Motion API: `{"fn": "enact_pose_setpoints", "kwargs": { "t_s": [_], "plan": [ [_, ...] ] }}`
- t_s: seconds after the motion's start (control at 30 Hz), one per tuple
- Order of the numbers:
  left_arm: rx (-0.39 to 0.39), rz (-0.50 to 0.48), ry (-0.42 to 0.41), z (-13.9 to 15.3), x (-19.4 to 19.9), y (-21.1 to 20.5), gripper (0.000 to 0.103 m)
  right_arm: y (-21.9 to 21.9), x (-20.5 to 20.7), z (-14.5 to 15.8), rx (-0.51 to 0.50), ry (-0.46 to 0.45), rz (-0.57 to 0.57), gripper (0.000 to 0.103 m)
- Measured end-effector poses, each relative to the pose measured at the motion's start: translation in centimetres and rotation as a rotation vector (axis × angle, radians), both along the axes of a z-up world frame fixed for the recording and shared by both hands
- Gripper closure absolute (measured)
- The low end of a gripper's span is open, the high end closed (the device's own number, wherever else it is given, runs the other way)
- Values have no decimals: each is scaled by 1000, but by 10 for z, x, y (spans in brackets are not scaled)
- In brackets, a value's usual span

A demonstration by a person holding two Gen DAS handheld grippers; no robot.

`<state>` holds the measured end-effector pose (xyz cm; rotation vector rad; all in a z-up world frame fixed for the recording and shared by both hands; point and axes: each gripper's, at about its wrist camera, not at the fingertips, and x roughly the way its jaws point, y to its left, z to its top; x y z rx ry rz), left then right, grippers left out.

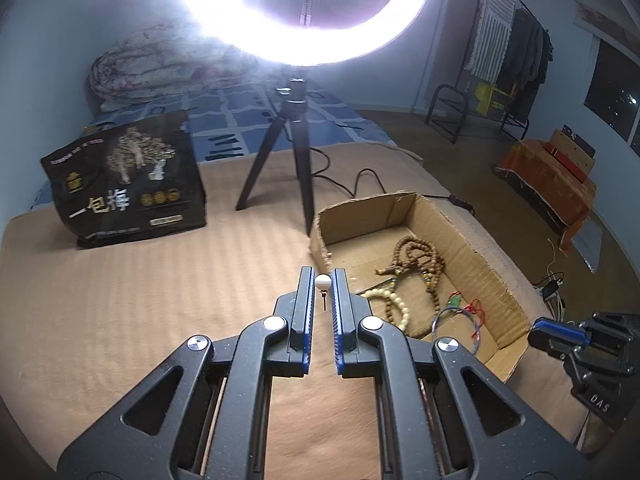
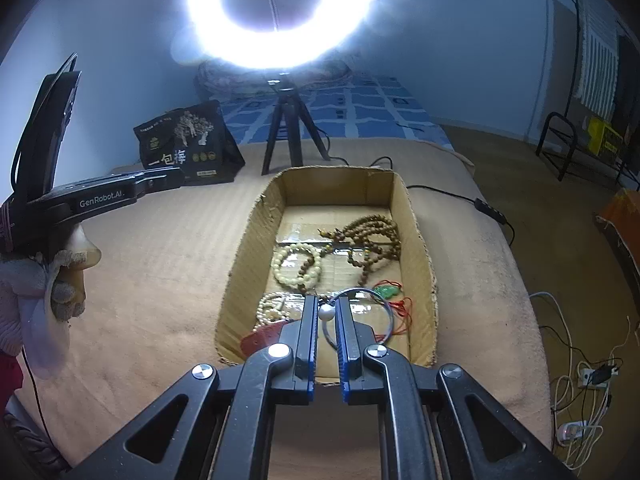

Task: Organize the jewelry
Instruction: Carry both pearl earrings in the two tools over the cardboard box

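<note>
The black bag [image 1: 128, 184] standing near the bed's far left edge bears large white characters "一包梅", the left tongs' arm [image 2: 104, 196] reads "GenRobot.AI", and the right tongs' body [image 1: 596, 364] shows "DAS".
</note>
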<state>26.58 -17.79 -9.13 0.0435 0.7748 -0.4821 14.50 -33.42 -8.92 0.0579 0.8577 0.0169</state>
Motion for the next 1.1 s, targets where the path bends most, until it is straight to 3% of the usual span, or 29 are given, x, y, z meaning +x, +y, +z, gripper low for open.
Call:
{"fn": "enact_pose_setpoints", "kwargs": {
  "t_s": [0.43,1.1],
  "plan": [
    [0,-29,10,-10,8,-41,97,-12,5,-9,6,27,-6,97],
    [13,-39,27,-21,19,-67,97,-14,12,-15,10,50,-20,97]
  ]
}}
